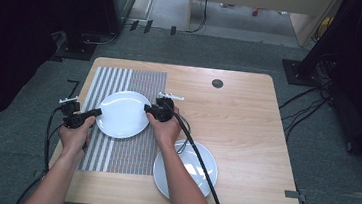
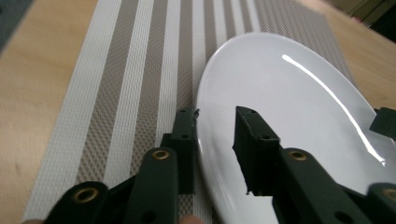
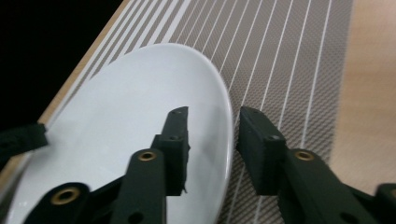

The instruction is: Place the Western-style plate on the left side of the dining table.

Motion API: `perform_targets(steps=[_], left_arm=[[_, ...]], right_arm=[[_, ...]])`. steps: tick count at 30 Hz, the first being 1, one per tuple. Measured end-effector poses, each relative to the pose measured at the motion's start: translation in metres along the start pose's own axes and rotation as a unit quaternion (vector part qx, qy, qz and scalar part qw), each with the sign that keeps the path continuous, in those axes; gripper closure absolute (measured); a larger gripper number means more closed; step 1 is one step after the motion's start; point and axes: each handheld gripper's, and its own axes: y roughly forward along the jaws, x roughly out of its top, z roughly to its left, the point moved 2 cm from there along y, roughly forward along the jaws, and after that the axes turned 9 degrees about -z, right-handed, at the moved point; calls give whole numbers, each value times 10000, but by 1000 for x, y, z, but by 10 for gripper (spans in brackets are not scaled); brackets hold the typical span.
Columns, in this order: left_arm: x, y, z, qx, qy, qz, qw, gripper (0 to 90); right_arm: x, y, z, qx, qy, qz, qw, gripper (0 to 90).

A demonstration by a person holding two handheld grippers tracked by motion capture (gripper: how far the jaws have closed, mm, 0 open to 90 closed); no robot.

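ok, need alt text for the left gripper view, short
The left gripper's two black jaws stand slightly apart astride the near rim of a white plate, one over the plate and one outside it, not pressing on it. The plate rests on a striped placemat on a wooden table; the tip of the other gripper shows at the plate's far edge.

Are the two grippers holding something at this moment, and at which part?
Nothing is gripped. The left gripper and right gripper straddle opposite rims of the round white plate, jaws open, pads clear of it.
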Motion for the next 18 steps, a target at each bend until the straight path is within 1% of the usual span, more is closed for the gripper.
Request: perform_targets(steps=[1, 2, 3, 4, 5, 6, 7, 8, 9, 10, 11, 12, 13, 14, 15, 16, 17, 18], left_arm=[[1, -1, -1, -29, 112, 17, 9999, 638], [3, -3, -3, -36, 364, -67, 9993, 553], [3, -3, -3, -36, 364, -67, 9993, 533], [3, -6, -4, -38, 429, -98, 9990, 533], [3, -7, -4, -46, 457, -115, 9989, 458], [4, -9, -5, -97, 538, -196, 9983, 458], [4, -13, -6, -220, 632, -421, 9969, 432], [4, -13, -6, -220, 632, -421, 9969, 415], [6, -18, -7, -280, 661, -520, 9961, 400], [6, -18, -7, -280, 661, -520, 9961, 387], [8, -24, -8, -308, 637, -669, 9952, 378], [8, -24, -8, -308, 637, -669, 9952, 376], [10, -30, -10, -303, 631, -793, 9944, 373], [11, -33, -11, -270, 592, -849, 9943, 377], [11, -33, -11, -270, 592, -849, 9943, 383], [12, -35, -12, -259, 562, -876, 9942, 383], [13, -41, -15, -313, 528, -941, 9937, 380], [13, -43, -17, -336, 529, -967, 9933, 379]], right_arm=[[1, -1, -1, -23, -107, -36, 9999, 600], [4, -4, -2, -110, -284, -45, 9995, 577], [4, -4, -2, -110, -284, -45, 9995, 577], [6, -6, -3, -176, -419, -79, 9989, 566], [11, -11, -5, -277, -701, -167, 9970, 533], [11, -11, -5, -277, -701, -167, 9970, 533], [16, -17, -6, -323, -1009, -260, 9940, 512], [16, -17, -6, -323, -1009, -260, 9940, 512], [20, -24, -5, -328, -1238, -265, 9914, 478], [20, -24, -5, -328, -1238, -265, 9914, 478], [24, -32, -4, -339, -1314, -239, 9905, 432], [24, -32, -4, -339, -1314, -239, 9905, 432], [29, -40, -4, -284, -1374, -262, 9898, 431], [31, -45, -6, -240, -1387, -289, 9896, 435], [33, -50, -8, -208, -1413, -340, 9892, 436], [33, -50, -8, -208, -1413, -340, 9892, 436], [37, -60, -12, -155, -1405, -442, 9890, 432], [39, -64, -15, -130, -1374, -475, 9893, 429]])
